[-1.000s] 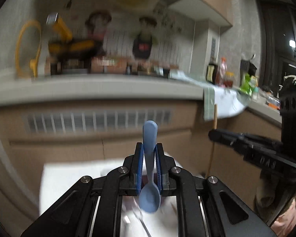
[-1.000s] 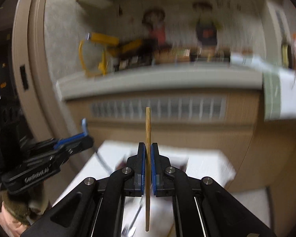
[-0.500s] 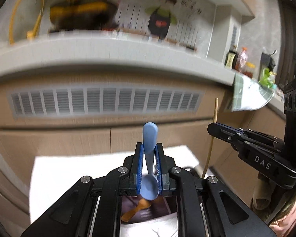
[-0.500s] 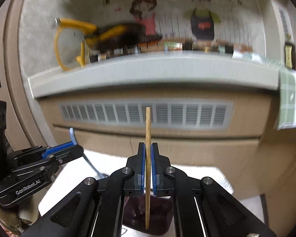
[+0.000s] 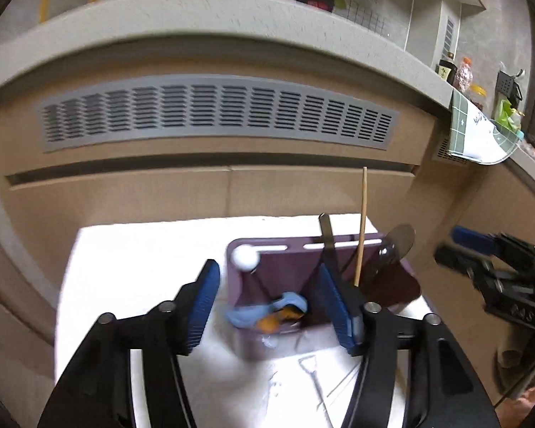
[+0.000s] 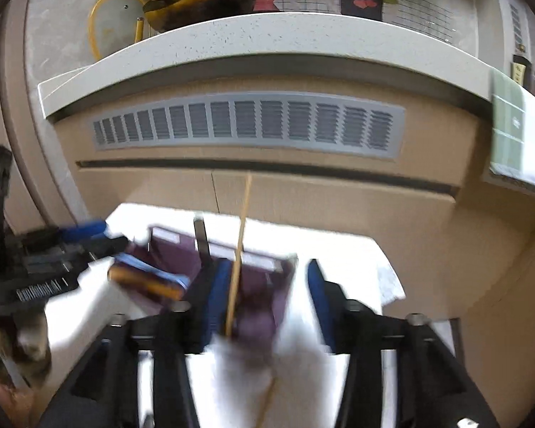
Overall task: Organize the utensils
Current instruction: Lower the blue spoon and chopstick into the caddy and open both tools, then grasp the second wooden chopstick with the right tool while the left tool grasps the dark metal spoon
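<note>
Spoon (image 5: 264, 312) and chopstick (image 5: 361, 228) now released into my purple caddy (image 5: 278, 264); left gripper (image 5: 267, 306) and right gripper (image 6: 264, 292) both spread, two utensils filed.

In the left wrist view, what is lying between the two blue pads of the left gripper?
The near compartment of the purple utensil holder, with the blue spoon and an orange utensil inside; the left gripper is open.

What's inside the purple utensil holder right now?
The purple utensil holder holds a blue spoon lying over an orange utensil, plus a wooden chopstick and a dark handle standing upright. Its walls hide their lower ends.
</note>
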A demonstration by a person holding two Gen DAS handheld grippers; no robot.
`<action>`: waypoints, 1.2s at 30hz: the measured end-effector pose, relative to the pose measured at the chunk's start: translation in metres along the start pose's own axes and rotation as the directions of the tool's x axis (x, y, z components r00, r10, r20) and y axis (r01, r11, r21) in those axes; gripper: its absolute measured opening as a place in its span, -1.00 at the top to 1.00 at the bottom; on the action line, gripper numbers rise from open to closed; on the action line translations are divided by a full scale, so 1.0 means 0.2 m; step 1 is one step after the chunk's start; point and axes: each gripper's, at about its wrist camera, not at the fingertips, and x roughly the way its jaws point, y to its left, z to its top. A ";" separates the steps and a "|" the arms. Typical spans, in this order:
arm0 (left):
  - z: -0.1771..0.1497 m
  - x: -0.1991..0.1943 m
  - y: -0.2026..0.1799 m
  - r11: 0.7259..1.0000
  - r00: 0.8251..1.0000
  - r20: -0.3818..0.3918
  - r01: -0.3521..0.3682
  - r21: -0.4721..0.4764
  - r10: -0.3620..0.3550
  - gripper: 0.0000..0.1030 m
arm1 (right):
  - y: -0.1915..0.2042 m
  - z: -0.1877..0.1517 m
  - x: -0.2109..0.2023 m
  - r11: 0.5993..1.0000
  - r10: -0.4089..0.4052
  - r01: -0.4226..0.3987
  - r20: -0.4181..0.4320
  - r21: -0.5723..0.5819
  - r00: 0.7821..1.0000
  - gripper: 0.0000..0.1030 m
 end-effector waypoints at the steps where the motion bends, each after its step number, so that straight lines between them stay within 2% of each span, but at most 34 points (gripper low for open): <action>1: -0.03 -0.04 0.00 1.000 1.000 0.005 -0.003 0.000 0.003 -0.18 | -0.01 -0.07 -0.01 1.000 -0.008 0.008 -0.021 0.011 1.000 -0.11; 5: -0.11 -0.11 0.04 1.000 1.000 -0.020 -0.008 -0.026 0.008 -0.31 | -0.04 -0.29 0.07 0.997 0.002 0.010 -0.154 0.074 0.988 -0.11; 7: -0.19 -0.13 0.07 0.998 0.999 -0.045 -0.032 -0.045 0.030 -0.31 | -0.03 -0.43 0.15 0.994 0.008 0.016 -0.229 0.105 0.973 -0.10; 11: -0.35 -0.10 0.12 0.994 0.990 -0.140 -0.044 -0.102 0.029 -0.31 | 0.02 -0.57 0.25 0.993 0.033 0.003 -0.302 0.119 0.953 0.22; 16: -0.55 -0.05 0.13 0.990 0.968 -0.251 -0.052 -0.133 0.017 -0.31 | 0.14 -0.59 0.29 0.999 0.015 0.002 -0.312 0.054 0.950 0.43; 18: -0.63 -0.03 0.11 0.990 0.956 -0.293 -0.048 -0.130 0.008 -0.31 | 0.19 -0.61 0.27 1.000 0.009 -0.003 -0.318 0.020 0.948 0.81; 23: -0.76 -0.03 0.05 0.994 0.939 -0.344 -0.033 -0.108 -0.007 -0.31 | 0.25 -0.68 0.17 0.997 0.070 -0.063 -0.337 0.032 0.939 0.86; 28: -0.83 -0.10 0.02 0.997 0.948 -0.319 -0.035 -0.071 0.010 -0.31 | 0.29 -0.77 0.05 0.991 0.134 -0.121 -0.347 0.058 0.928 0.89; 33: -0.87 -0.12 0.01 0.994 0.958 -0.279 -0.093 -0.065 0.071 -0.29 | 0.27 -0.79 -0.05 0.987 0.151 -0.127 -0.320 0.095 0.935 0.89; 35: -0.88 -0.10 -0.02 0.991 0.956 -0.269 -0.128 -0.027 0.116 -0.28 | 0.26 -0.79 -0.06 0.985 0.159 -0.131 -0.311 0.110 0.937 0.89; 36: -0.88 -0.09 -0.03 0.990 0.955 -0.269 -0.137 -0.016 0.128 -0.21 | 0.26 -0.79 -0.06 0.985 0.162 -0.132 -0.308 0.114 0.938 0.89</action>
